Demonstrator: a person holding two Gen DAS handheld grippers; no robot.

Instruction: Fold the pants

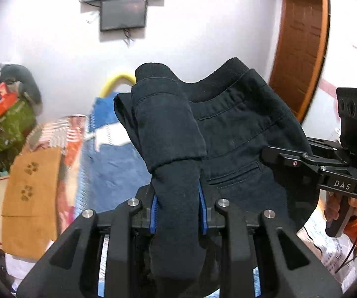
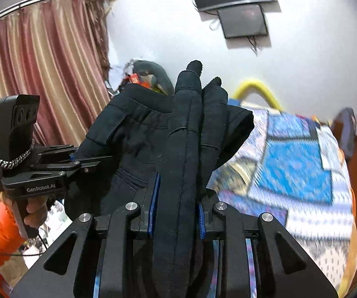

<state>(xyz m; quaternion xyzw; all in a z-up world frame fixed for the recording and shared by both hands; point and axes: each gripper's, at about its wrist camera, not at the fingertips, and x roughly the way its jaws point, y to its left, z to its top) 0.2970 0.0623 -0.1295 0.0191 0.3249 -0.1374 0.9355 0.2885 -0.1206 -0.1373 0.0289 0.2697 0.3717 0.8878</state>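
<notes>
Dark navy pants [image 1: 238, 129] hang in the air between my two grippers, waistband up and a back pocket showing. My left gripper [image 1: 178, 198] is shut on a thick bunched fold of the pants. My right gripper [image 2: 177, 198] is shut on another bunched edge of the same pants [image 2: 138, 134]. In the left wrist view the right gripper's body [image 1: 337, 171] clamps the cloth at the right. In the right wrist view the left gripper's body [image 2: 39, 171] clamps it at the left. The lower pant legs are hidden.
A bed with a blue patterned quilt [image 2: 295, 168] lies below and ahead, with a yellow bar [image 2: 255, 87] at its far end. Bags and clutter [image 1: 12, 124] stand at the left. A white wall with a screen [image 1: 122, 13], a curtain [image 2: 42, 69] and a wooden door [image 1: 300, 42] surround.
</notes>
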